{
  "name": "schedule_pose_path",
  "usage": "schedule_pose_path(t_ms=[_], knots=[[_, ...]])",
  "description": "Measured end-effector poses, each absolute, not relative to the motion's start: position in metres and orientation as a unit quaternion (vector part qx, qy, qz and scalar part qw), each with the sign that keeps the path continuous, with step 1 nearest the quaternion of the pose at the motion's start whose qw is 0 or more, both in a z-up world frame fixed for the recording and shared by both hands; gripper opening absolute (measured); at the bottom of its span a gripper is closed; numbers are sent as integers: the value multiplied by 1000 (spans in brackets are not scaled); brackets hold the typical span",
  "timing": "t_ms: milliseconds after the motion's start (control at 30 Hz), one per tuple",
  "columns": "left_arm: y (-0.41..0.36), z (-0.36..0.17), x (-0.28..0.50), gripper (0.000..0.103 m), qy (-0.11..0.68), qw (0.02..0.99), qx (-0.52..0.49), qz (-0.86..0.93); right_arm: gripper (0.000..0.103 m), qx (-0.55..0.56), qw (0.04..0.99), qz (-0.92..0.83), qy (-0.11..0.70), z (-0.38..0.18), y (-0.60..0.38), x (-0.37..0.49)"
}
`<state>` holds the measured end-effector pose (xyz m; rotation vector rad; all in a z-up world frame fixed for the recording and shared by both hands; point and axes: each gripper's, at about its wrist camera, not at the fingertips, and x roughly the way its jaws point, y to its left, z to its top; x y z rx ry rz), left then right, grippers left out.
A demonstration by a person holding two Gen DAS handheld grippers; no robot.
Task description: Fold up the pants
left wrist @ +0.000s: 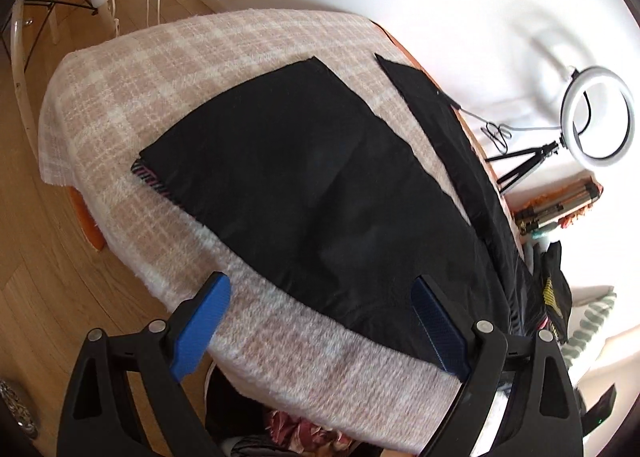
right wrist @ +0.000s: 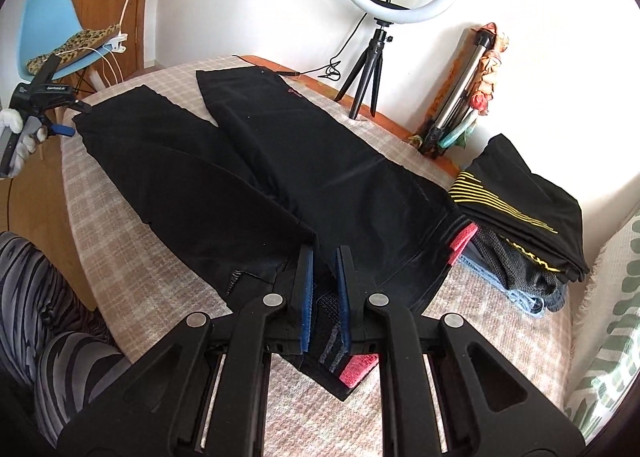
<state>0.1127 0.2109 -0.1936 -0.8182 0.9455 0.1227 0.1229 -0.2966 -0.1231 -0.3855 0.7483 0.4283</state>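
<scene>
Pants (right wrist: 248,185), light and limp, are being pinched at the waistband by right gripper (right wrist: 325,257); left gripper (left wrist: 320,289), fingers spread, is being hovered over the cuff end.

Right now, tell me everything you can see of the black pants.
The pants are black, of smooth thin fabric, lying flat on the checked blanket with both legs spread apart in a V toward the far end. The waistband has grey stripes and a red lining. The right gripper is shut on the waist near the crotch. The left gripper is open at a leg's hem. A folded stack lies against the waist.
</scene>
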Motion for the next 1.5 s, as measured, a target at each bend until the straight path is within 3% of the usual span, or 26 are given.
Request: schedule_pose_path(t_ms=[33,100,233,300,367,600,1000,1300,1500], knots=[[211,-194,114,89,438,809,-388,60,11,-185,891,205,360,-123,-297,121],[211,-194,119,65,434,809,-390,68,11,-184,892,204,359,-124,-296,117],[212,-193,123,38,420,817,-389,74,11,-188,892,202,359,-125,-295,112],[212,-192,125,15,412,823,-382,81,11,-191,892,199,358,-125,-294,110],[213,-189,125,5,398,832,-378,83,11,-193,893,197,357,-123,-294,109],[212,-156,137,0,342,868,-353,66,11,-196,903,177,339,-104,-296,121],[201,-107,203,0,281,897,-339,35,11,-201,918,134,313,-79,-304,186],[177,-83,299,0,261,920,-291,19,10,-160,927,90,327,-88,-338,277],[137,-88,399,0,293,930,-222,20,9,-144,920,62,360,-120,-363,342]])
